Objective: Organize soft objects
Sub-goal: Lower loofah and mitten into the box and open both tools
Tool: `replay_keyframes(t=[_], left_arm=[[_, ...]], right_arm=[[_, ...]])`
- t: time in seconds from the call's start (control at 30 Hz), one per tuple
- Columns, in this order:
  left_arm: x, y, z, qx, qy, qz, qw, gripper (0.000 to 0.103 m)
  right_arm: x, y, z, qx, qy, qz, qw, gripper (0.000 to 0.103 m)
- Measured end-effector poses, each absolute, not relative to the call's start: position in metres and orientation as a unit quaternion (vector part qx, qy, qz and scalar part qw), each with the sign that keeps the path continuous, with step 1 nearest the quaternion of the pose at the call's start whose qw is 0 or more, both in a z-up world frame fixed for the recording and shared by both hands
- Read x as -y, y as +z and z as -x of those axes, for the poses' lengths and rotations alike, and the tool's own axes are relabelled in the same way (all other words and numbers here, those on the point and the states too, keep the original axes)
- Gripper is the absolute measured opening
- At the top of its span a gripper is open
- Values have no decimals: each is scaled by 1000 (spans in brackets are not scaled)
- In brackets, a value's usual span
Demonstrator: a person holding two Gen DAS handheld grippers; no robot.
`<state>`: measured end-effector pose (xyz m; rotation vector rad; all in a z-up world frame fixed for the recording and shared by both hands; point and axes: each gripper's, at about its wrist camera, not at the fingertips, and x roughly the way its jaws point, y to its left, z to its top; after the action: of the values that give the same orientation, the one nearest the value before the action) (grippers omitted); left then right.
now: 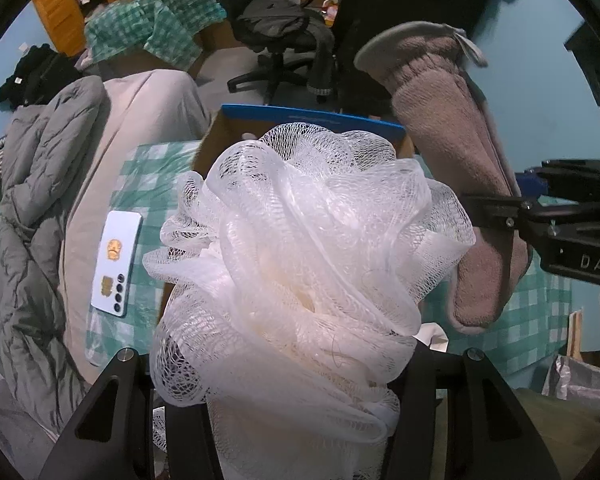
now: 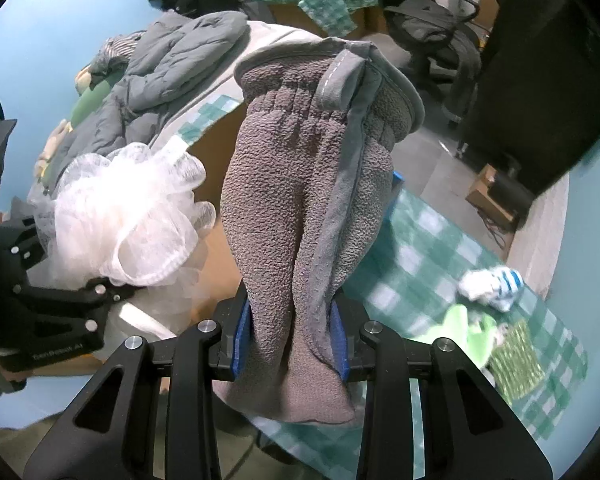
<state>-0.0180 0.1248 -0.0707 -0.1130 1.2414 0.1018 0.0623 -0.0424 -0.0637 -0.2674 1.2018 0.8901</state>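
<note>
My left gripper [image 1: 300, 420] is shut on a white mesh bath pouf [image 1: 300, 248], held up and filling the middle of the left wrist view; it also shows in the right wrist view [image 2: 128, 208]. My right gripper [image 2: 290, 340] is shut on a grey-brown fleece glove [image 2: 300, 200], cuff pointing away; the glove also shows in the left wrist view [image 1: 452, 168]. Both are held over an open cardboard box with a blue flap [image 1: 312, 116]. The box's inside is mostly hidden.
A green checked cloth [image 2: 420, 264] covers the surface. On it lie a white phone [image 1: 116, 256], a blue-striped white sock [image 2: 492, 280], a light green cloth [image 2: 468, 332] and a yellow-green sponge [image 2: 516, 364]. A grey jacket [image 1: 32, 220] lies left. An office chair [image 1: 288, 36] stands behind.
</note>
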Motion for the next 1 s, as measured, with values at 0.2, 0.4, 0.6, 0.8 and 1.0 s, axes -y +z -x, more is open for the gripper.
replay_keyframes(t=[0.2,0.4,0.6,0.8,1.0], left_arm=[[-142,-83,12,-585,58,60,806,51],[-154,-95,0,-587,67,70,804,51],[-158,-111,-13,-594,82,71,797,53],[-158,-118,-15,-600,113,57,790,67],[-155,-117,-9,-601,110,43,790,84]], right_arm=[[11,-72,-72,-547,412,136,716,32],[-17,-87,-82,-555,416,153,704,32],[-40,-108,-89,-569,411,174,691,32],[-46,-118,-95,-574,400,185,690,48],[-40,-112,-94,-553,388,200,710,67]])
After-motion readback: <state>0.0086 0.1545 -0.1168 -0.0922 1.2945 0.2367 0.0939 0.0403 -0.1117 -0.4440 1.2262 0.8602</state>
